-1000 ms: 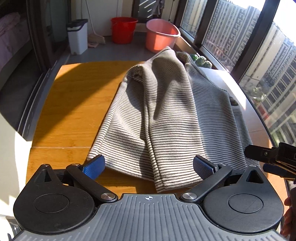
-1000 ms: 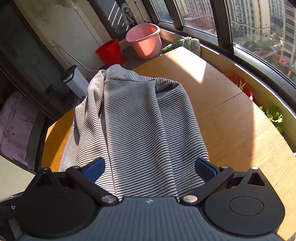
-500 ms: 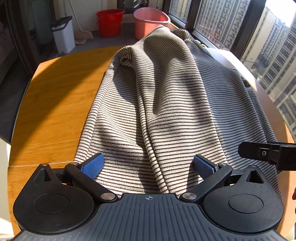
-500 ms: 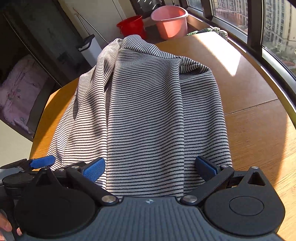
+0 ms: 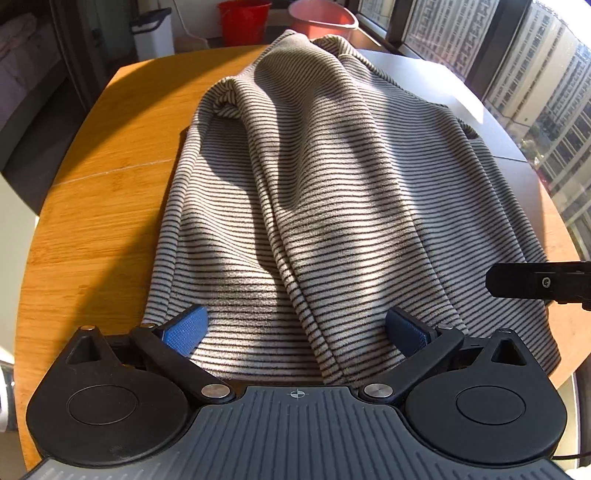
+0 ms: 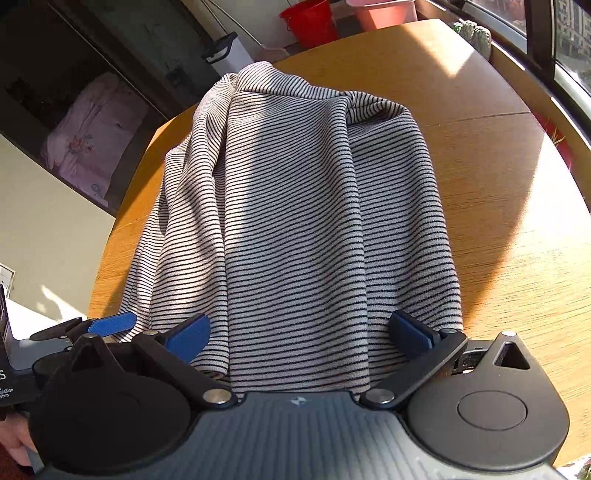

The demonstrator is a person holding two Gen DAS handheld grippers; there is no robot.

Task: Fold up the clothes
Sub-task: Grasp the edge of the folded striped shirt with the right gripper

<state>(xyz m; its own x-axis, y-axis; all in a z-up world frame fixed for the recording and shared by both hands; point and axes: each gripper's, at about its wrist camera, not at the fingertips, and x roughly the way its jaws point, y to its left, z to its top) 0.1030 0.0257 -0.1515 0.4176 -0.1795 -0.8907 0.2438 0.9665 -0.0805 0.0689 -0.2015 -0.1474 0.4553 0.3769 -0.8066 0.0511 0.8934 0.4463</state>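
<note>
Spreading across the frames: a grey knit garment with thin dark stripes [image 5: 332, 192], rumpled in long folds on a round wooden table [image 5: 92, 229].
Garment position: it fills the centre of both views, running from the lower middle up to the upper middle; its near hem lies between the fingers of each gripper.
Left gripper [image 5: 295, 332]: jaws spread wide apart, the 2 blue pads at lower left and lower right of its view, the hem between them, nothing clamped.
Right gripper [image 6: 299, 334]: jaws likewise wide apart, striped cloth lying between the blue pads [image 6: 188, 338], not pinched.
Other gripper in view: a black finger of the right gripper [image 5: 535, 282] enters at the right edge of the left view; a blue-padded finger of the left gripper [image 6: 110, 325] shows at the lower left of the right view.
Background, top of frame: red plastic bucket [image 5: 243, 16], pink plastic basin [image 5: 321, 20], white bin with a black lid [image 5: 153, 35].
Lighting: sunlight and shadow band the cloth and table.
</note>
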